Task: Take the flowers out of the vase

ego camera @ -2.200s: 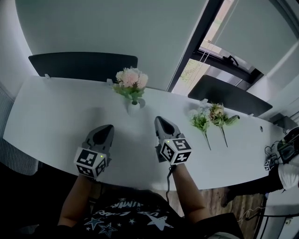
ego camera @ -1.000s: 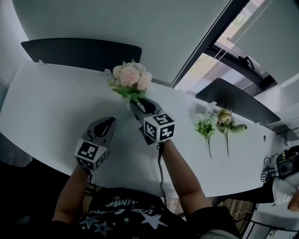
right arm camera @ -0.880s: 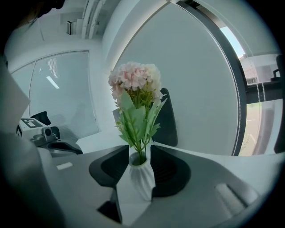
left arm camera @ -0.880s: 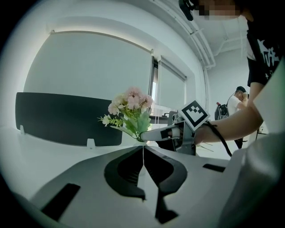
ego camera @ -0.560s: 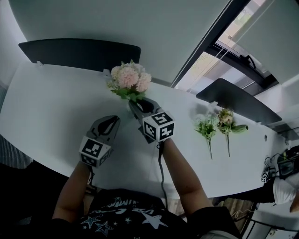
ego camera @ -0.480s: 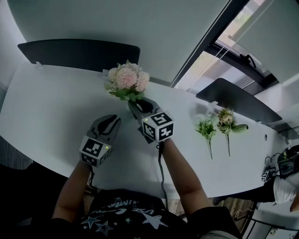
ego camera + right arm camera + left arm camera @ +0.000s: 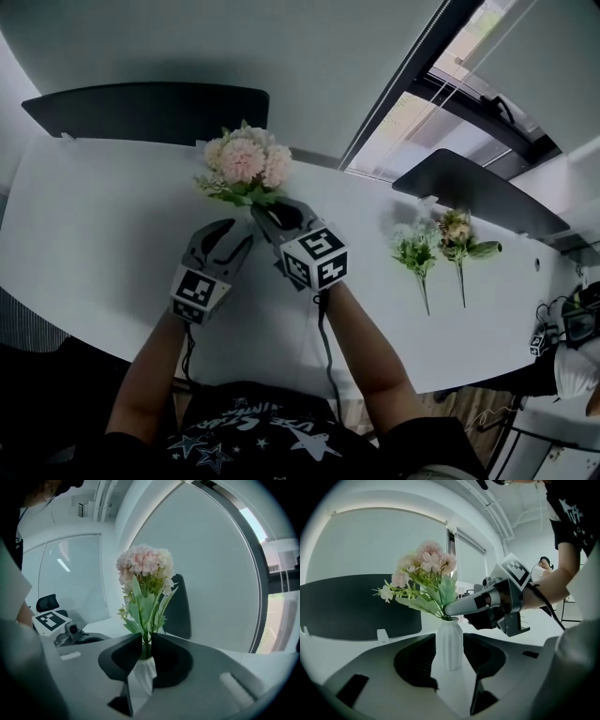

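Your right gripper is closing on the upright flower stems just above the vase. Your left gripper, opening, straddles the vase without touching it. Lift straight up.

Pale pink flowers with light green leaves, in a white vase with fine vertical ribs.
The table is plain white. On its right lie two loose sprigs, both with green stems and leaves: the left sprig has whitish blooms, the right sprig cream and dusky pink. The far chair backs are black, the wall pale grey, the window frame dark. Nearest, the T-shirt is black with white stars.
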Demonstrator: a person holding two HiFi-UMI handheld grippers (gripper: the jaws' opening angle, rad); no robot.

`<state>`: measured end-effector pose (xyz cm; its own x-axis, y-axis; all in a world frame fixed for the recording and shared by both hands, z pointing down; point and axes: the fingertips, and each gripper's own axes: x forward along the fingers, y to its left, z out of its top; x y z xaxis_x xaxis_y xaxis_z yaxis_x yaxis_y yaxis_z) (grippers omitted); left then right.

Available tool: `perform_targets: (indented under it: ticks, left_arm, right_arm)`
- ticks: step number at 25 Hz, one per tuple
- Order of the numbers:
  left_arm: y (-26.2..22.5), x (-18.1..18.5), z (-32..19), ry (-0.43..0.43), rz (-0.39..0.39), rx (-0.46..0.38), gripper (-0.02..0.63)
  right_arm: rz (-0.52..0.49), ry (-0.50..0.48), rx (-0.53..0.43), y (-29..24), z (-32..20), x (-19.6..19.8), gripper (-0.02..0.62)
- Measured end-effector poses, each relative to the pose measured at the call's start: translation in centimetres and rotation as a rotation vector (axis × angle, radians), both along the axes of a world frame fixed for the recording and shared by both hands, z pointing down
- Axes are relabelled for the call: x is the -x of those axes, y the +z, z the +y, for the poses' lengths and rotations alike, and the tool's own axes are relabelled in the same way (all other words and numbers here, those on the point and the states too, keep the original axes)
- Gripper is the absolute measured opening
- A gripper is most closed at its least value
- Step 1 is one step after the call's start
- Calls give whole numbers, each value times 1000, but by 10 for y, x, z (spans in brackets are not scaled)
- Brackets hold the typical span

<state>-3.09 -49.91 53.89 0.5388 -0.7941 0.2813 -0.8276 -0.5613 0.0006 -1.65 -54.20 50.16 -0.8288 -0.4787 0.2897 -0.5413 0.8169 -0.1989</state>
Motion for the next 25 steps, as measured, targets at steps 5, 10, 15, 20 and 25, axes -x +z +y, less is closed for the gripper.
perform_targets:
  ticks: [5, 10, 15, 20, 25]
  left_arm:
    - [13, -8, -8, 22, -18, -6, 248]
    - [25, -18, -24, 43, -16, 12, 268]
    - [23, -25, -29, 60, -43, 4, 267]
    - [23, -24, -32, 53, -28, 7, 250]
    - [26, -24, -30, 48, -27, 12, 249]
  right_arm:
    - [2, -3, 0, 2, 3, 0, 58]
    - [1, -3, 3, 3, 3, 0, 57]
    - [5, -7, 3, 3, 4, 0, 55]
    - [14, -12, -9, 2, 2, -1, 53]
    - [-4, 14, -42, -7, -1, -4, 48]
